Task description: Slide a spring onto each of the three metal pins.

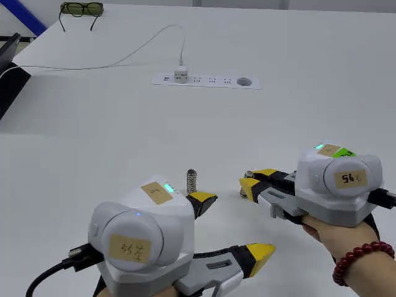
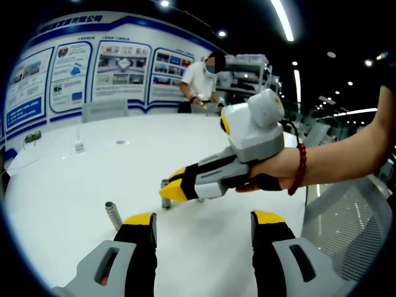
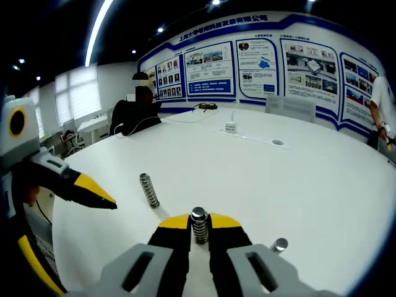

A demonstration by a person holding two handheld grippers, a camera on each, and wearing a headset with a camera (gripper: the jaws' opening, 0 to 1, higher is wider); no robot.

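White power strip (image 1: 207,80) with plugged charger (image 1: 180,75), green glasses (image 1: 81,9), wall posters (image 3: 260,59), perhaps a laptop (image 1: 8,80) far left

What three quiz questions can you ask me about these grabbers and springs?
1. True or false: the left gripper is open, holding nothing.
2. The right gripper is shut on: A glasses, B a spring, C a cable?
3. Fill in: the power strip lies on a ___ table.
Key: 1 true; 2 B; 3 white.
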